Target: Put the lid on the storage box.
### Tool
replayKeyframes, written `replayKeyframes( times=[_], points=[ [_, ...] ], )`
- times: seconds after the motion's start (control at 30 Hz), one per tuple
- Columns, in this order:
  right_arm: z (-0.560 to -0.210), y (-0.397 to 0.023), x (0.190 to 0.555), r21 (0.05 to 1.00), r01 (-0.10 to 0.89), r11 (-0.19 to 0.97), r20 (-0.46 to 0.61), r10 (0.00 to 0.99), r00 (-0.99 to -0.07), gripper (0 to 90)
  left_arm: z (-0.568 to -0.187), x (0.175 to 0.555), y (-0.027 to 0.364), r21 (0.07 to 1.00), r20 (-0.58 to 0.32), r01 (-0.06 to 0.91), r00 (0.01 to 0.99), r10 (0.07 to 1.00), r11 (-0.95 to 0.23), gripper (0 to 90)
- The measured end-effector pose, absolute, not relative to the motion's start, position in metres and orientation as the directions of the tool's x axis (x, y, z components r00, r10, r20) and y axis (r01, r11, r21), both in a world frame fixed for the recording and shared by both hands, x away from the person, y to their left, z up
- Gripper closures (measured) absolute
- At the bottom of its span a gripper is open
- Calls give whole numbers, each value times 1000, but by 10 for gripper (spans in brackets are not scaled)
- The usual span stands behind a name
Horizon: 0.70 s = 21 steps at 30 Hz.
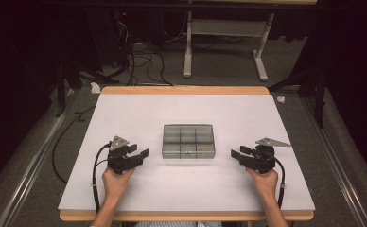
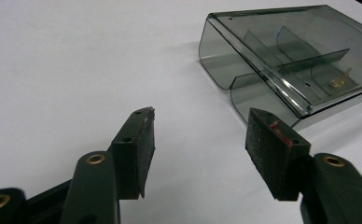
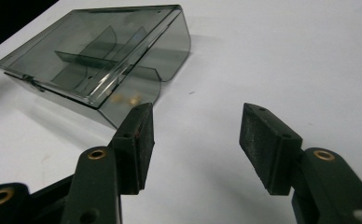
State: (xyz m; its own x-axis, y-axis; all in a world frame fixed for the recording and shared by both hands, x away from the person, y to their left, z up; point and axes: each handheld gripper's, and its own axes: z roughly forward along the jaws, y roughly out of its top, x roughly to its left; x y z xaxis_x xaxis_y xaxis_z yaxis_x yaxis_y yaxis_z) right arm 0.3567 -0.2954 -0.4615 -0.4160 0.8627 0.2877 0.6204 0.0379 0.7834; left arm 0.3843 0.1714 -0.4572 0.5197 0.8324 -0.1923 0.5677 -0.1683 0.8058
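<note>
A smoky clear plastic compartment box (image 1: 188,141) with its lid down lies in the middle of the white table. Small brass-coloured parts (image 2: 339,79) show through it in a near compartment, also seen as a blurred speck in the box (image 3: 100,65) from the other side. My left gripper (image 1: 143,153) rests to the left of the box, jaws open and empty, pointing at the box (image 2: 286,56). My right gripper (image 1: 235,153) sits to the right of the box, jaws open and empty, aimed at its near corner. Each gripper stands a short gap away from the box.
The white table surface (image 1: 139,113) spreads wide around the box. Its wooden front edge (image 1: 186,216) lies close to the person's forearms. Beyond the far edge are cables on the floor (image 1: 139,61) and a white desk frame (image 1: 224,42).
</note>
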Motion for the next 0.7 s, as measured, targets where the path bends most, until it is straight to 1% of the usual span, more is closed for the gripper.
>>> replayKeyframes(
  times=[0.17,0.7],
  points=[
    [-465,-301,357,781,624,28,275,881,-384,456,-459,385,176,802,-186,574,504,843,-166,426],
    [-471,-308,359,773,634,33,232,915,-331,459,-466,392,183,782,-144,595,464,874,-187,421]
  ],
)
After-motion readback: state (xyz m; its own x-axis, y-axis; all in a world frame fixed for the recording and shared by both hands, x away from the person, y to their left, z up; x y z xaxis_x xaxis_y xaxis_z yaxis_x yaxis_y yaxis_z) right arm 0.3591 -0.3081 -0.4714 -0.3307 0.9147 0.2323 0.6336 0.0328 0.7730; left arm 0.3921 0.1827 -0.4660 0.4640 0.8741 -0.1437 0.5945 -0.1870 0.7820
